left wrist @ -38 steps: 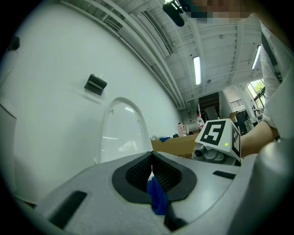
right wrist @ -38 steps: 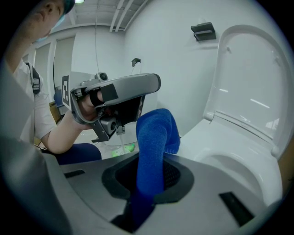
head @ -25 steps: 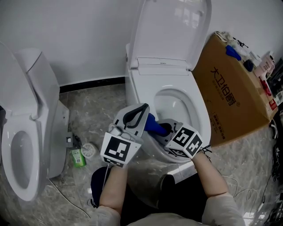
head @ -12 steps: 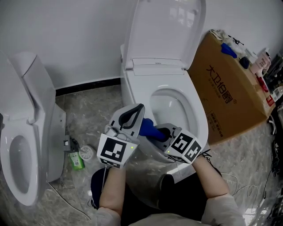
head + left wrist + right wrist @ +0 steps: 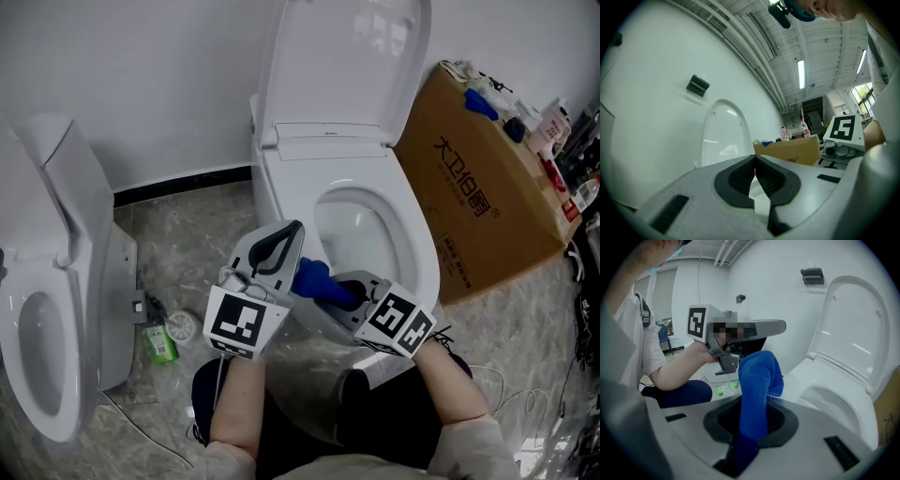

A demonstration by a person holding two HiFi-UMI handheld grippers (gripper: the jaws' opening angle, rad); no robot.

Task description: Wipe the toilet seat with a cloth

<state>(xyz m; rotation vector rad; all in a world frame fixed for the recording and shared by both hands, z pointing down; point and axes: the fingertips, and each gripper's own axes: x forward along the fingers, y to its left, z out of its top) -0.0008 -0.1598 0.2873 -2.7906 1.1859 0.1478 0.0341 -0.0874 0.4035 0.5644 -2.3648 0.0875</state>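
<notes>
The right gripper [image 5: 345, 287] is clamped on a blue cloth [image 5: 312, 276]; in the right gripper view its jaws [image 5: 754, 423] pinch the lower end of the cloth [image 5: 757, 380], which rises out of them as a thick folded roll. From the head view, the cloth sits over the near left part of the toilet seat [image 5: 418, 246], at the edge of the bowl opening, though whether it presses on the seat I cannot tell. The left gripper [image 5: 298, 227] has its jaws brought together at the tips with nothing between them, as the left gripper view shows [image 5: 754, 158], and it is held just left of the cloth, tilted upward toward the raised lid [image 5: 347, 56]. A brown cardboard box [image 5: 487, 206] stands just right of the toilet, with small items on top. A second toilet [image 5: 47, 309] stands well to the left, and a green bottle [image 5: 163, 343] lies on the marbled floor [image 5: 187, 239] between the two toilets.
</notes>
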